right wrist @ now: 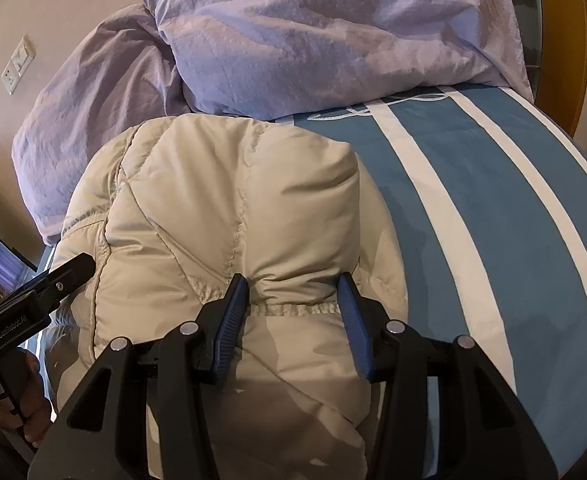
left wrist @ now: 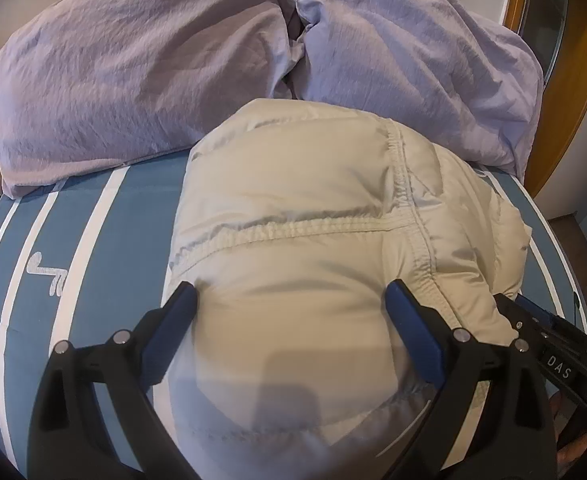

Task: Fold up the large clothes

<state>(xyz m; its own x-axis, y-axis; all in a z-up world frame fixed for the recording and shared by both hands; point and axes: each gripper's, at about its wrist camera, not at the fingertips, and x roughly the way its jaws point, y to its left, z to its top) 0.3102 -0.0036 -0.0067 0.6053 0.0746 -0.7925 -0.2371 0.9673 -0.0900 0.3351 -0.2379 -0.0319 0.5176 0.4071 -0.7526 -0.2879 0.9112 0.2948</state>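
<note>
**Padded jacket bundled on the bed**

The cream padded jacket (left wrist: 293, 216) is seen bundled on the blue striped bed (left wrist: 125, 216), before lilac pillows (left wrist: 133, 72). The left gripper (left wrist: 291, 300) and right gripper (right wrist: 293, 292) are held spread apart over it.

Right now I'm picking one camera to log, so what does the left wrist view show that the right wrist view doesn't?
Only the left wrist view shows the brown wooden door frame and the right gripper's black body beside the jacket. Only the right wrist view shows the white wall socket plate and the person's hand holding the left gripper. Both show the puffy beige quilted jacket on the blue, white-striped bedsheet, the lilac crinkled pillows, and open fingers over the jacket.
</note>
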